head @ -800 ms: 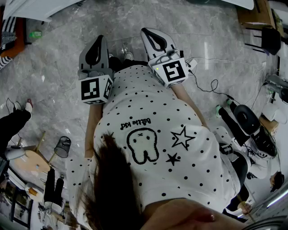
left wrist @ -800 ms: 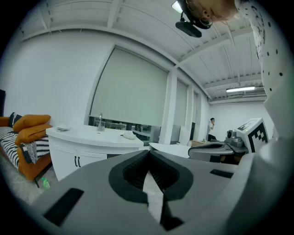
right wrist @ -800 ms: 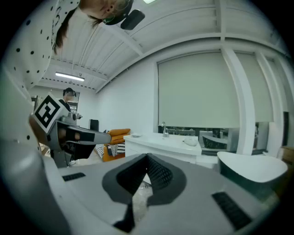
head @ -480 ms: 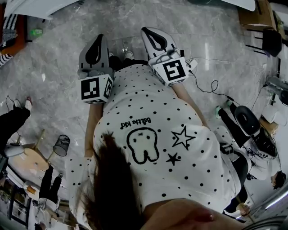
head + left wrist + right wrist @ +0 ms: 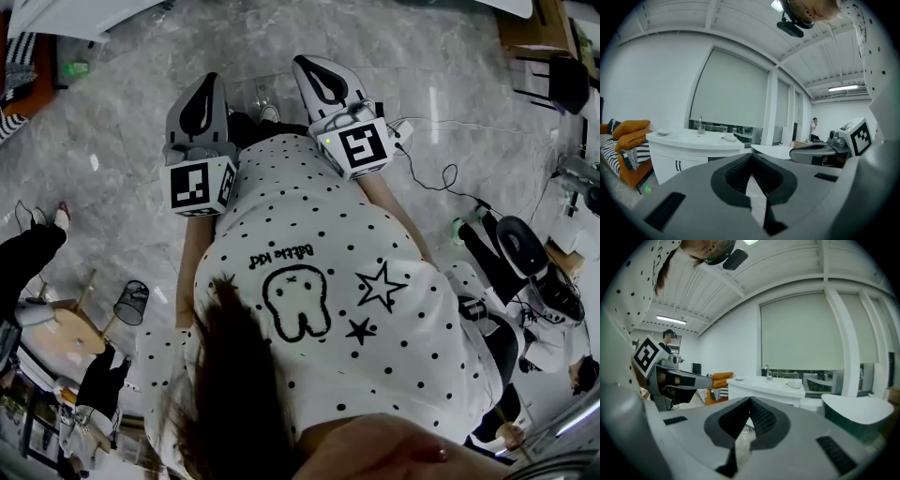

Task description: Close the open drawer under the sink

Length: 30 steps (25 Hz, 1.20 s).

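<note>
The left hand-held gripper (image 5: 751,157) and right hand-held gripper (image 5: 749,401) are both clenched, empty, side by side; the sink (image 5: 693,139) stands far off.

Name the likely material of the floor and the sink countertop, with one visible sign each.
The floor looks like polished stone or tile: grey veining, glare streaks. The sink countertop seems glossy white ceramic or resin: smooth, uniform, grainless.
</note>
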Available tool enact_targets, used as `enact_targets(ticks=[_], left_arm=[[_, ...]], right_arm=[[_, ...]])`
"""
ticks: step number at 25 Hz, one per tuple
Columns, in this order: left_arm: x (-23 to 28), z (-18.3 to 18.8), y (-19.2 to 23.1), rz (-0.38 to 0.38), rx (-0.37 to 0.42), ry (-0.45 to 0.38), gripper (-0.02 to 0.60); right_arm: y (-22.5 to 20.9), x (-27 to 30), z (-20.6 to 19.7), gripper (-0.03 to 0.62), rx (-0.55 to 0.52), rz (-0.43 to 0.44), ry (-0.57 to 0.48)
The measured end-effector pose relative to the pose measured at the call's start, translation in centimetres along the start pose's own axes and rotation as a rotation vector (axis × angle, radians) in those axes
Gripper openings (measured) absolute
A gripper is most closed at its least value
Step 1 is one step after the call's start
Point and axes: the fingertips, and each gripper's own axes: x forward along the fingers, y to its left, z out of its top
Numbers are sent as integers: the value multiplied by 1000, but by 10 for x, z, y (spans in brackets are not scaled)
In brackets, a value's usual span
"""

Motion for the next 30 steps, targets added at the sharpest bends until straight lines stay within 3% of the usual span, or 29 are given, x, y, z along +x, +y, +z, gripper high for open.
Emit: enact_targets(ticks=[8, 18, 25, 30], left_arm=[[11, 6, 18, -3, -31, 0, 6], [54, 24, 59, -41, -90, -24, 6], [84, 49, 105, -93, -80, -10, 6], [102, 60, 115, -127, -59, -18, 6]], right_arm=[[-7, 9, 2, 14, 16, -19, -28], [-52, 37, 18, 14, 51, -191, -67], [-41, 91, 31, 14, 69, -184, -23], [-52, 105, 35, 14, 58, -216, -15]])
